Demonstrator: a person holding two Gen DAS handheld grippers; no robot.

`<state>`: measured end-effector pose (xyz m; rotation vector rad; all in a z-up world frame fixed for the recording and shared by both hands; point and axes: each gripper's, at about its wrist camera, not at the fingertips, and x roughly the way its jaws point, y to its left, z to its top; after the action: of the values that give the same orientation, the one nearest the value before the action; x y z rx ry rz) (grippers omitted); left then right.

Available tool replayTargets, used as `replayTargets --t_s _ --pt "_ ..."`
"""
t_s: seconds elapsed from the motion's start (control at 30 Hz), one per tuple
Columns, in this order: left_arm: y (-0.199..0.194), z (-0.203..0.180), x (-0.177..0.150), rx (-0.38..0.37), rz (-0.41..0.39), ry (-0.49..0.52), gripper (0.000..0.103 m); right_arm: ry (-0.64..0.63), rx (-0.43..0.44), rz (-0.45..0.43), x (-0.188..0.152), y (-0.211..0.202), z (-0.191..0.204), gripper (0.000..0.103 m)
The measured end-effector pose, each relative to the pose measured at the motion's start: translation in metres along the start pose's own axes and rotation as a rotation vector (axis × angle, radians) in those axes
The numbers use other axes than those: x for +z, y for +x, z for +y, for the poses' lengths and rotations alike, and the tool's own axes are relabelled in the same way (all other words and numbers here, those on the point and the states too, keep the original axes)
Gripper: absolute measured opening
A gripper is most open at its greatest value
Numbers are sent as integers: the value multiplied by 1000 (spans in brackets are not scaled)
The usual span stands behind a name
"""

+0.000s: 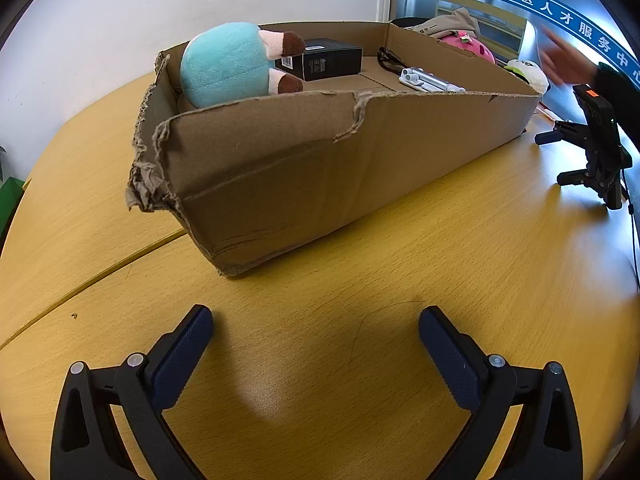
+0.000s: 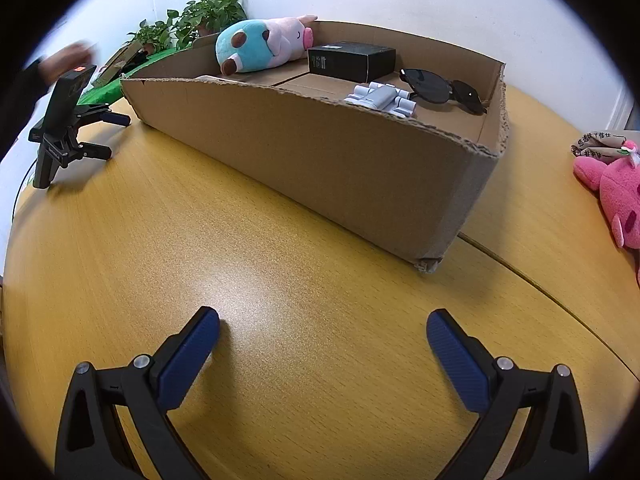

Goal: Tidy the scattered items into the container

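A torn cardboard box (image 1: pixel 300 176) stands on the yellow table. In it lie a teal plush cow (image 1: pixel 224 64), a black carton (image 1: pixel 328 58), a silver folded stand (image 1: pixel 428 80) and dark sunglasses (image 2: pixel 444 90). My left gripper (image 1: pixel 316 314) rests open over bare table in front of the box, with nothing between its fingers. My right gripper (image 2: pixel 324 316) is open too, also over bare wood near the box (image 2: pixel 340 152). Each wrist view shows the other gripper standing on the table beside the box, with a blurred hand (image 1: pixel 568 60) above it.
A pink plush (image 2: pixel 616 188) and a beige printed cloth (image 2: pixel 600 142) lie outside the box on the right. A white and green plush (image 1: pixel 528 72) sits behind the box's far end. Potted plants (image 2: pixel 200 20) stand by the wall. A seam crosses the table (image 1: pixel 100 272).
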<state>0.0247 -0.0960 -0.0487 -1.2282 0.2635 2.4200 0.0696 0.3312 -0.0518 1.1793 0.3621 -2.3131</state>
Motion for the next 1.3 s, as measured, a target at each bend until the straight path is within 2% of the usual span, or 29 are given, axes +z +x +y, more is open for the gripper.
replayTargets --t_s 1.3 --pt "-2 -1 -3 -3 2 3 103 1 1 -2 -3 -3 3 103"
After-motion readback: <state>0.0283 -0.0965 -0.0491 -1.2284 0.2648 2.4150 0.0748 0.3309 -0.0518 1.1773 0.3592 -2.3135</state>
